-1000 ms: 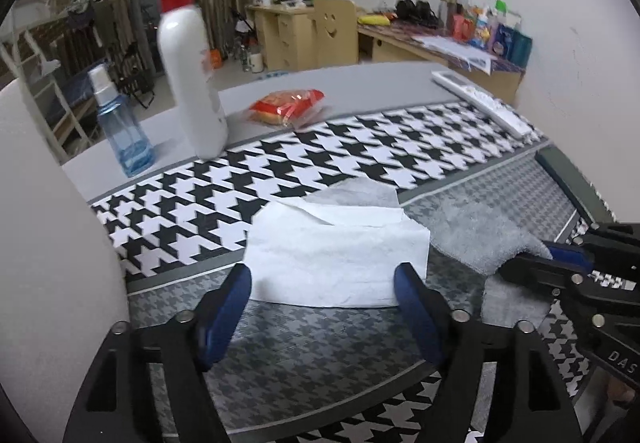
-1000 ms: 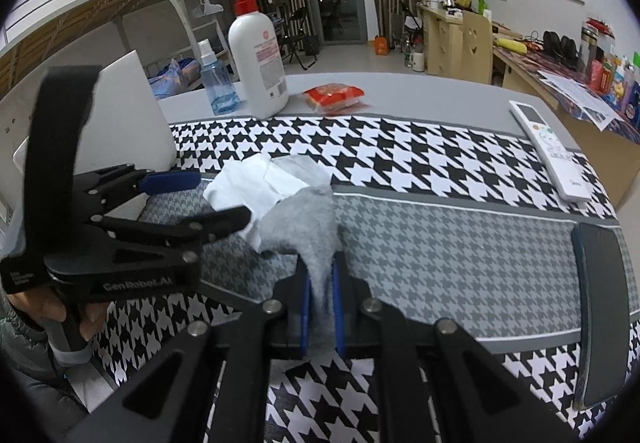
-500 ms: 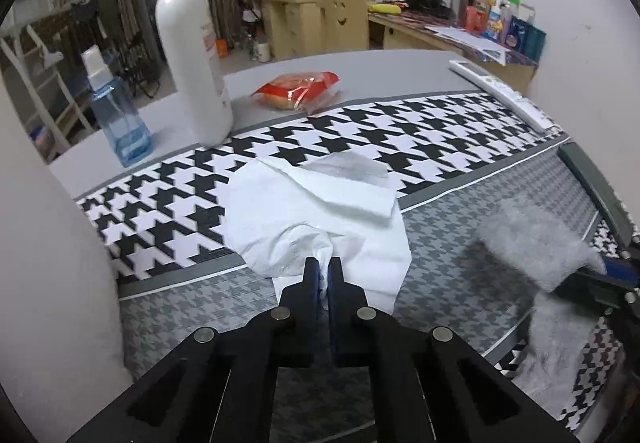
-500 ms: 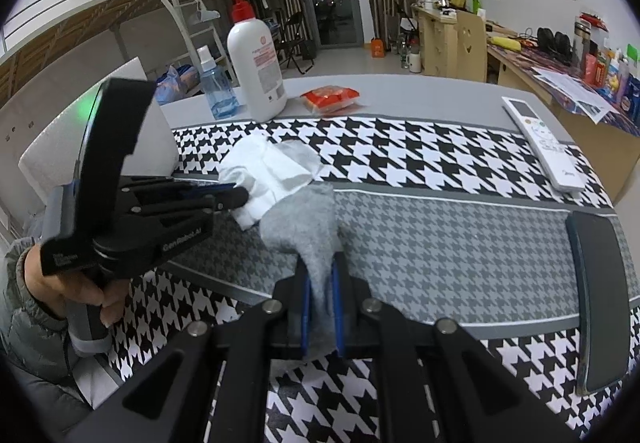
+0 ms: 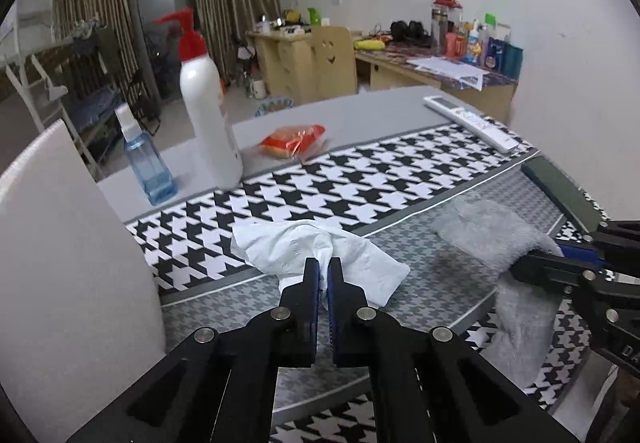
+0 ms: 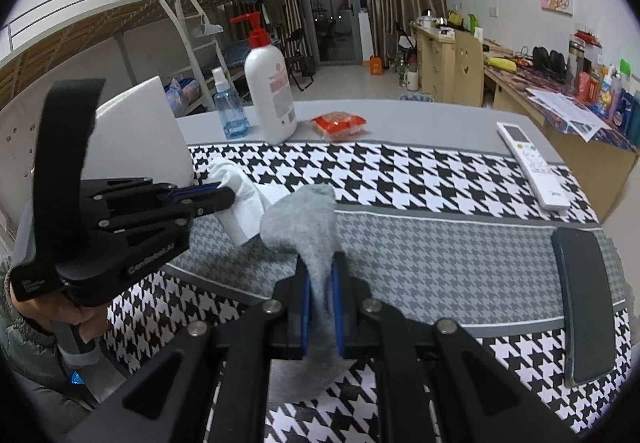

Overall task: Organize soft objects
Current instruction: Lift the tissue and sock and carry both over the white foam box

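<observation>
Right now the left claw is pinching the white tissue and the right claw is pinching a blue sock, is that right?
Not quite. The left claw does pinch the white tissue, but the sock in the right claw is grey, not blue; only the claw's pads are blue. The right wrist view shows it plainly.

A white tissue [image 5: 320,255] and grey sock [image 6: 304,219] lie on a black-and-white houndstooth cloth [image 6: 420,175].

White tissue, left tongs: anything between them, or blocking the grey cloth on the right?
Nothing visible. The left tongs are shut on the white tissue, and the right tongs are shut on the grey cloth. The houndstooth mat around both is bare; the phone lies off to the right.
</observation>
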`<state>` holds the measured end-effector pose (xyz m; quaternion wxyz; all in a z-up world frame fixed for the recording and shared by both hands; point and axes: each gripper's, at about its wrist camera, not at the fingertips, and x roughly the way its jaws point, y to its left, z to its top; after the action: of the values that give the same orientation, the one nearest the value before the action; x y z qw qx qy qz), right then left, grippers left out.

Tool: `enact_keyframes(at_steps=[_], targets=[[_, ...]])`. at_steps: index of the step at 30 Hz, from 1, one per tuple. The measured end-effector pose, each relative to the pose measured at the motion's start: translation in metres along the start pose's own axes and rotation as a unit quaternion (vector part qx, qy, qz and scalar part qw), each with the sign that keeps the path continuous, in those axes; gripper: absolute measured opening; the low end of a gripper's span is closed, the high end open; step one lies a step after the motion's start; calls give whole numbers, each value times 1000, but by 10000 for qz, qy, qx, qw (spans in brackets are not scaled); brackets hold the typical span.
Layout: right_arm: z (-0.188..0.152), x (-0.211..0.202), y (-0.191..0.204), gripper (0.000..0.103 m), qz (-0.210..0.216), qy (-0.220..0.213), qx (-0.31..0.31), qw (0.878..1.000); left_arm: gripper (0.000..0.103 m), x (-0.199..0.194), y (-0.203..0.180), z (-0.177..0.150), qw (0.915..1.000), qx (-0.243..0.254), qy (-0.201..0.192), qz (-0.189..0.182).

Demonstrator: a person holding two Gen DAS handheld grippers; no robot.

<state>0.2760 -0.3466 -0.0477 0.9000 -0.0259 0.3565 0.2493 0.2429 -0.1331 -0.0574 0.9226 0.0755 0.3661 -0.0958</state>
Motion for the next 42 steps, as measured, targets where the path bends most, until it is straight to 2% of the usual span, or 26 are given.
enact_keyframes(at_steps=[20, 42], targets=[[10, -30, 19, 13, -163, -482, 26, 9987, 4, -55, 5, 7, 9980, 42, -638, 11], [29, -53, 54, 13, -289, -1072, -116, 9938, 4, -112, 29, 10, 9902, 52, -1394, -71]])
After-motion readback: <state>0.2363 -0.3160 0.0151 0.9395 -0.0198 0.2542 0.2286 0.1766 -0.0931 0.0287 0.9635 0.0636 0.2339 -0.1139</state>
